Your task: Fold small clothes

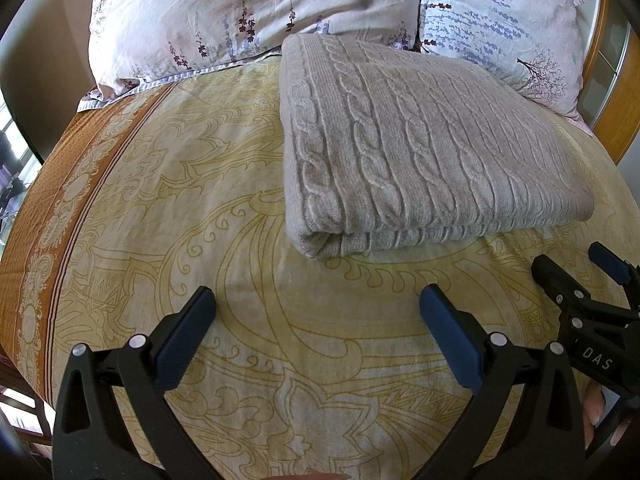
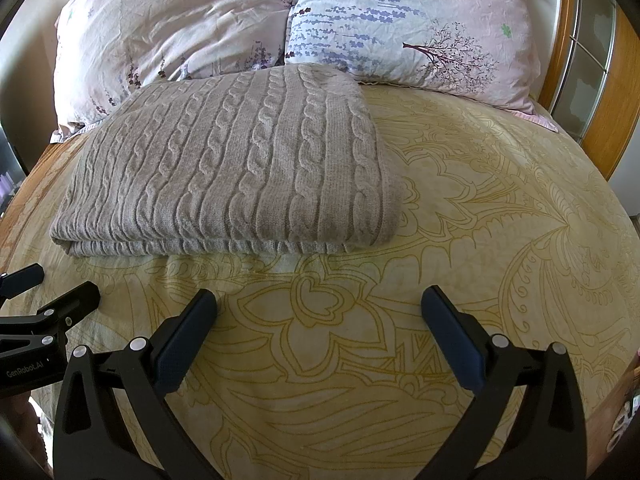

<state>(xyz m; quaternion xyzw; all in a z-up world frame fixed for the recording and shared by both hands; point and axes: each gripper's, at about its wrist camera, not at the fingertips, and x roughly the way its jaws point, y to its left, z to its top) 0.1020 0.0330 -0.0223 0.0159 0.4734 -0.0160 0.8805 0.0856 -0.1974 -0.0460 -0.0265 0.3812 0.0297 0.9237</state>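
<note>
Bed (image 1: 200,240) with yellow patterned cover, orange band along its left edge. Folded grey cable-knit sweater (image 1: 420,140) lies flat on the cover toward the head end, its far edge touching two floral pillows (image 2: 180,32), folded edge facing the grippers. Left gripper (image 1: 316,320) hovers over bare cover just short of the sweater, jaws spread wide, nothing between them. Right gripper (image 2: 318,320) beside it, likewise spread wide and empty. Wooden headboard (image 2: 608,120) at right.
</note>
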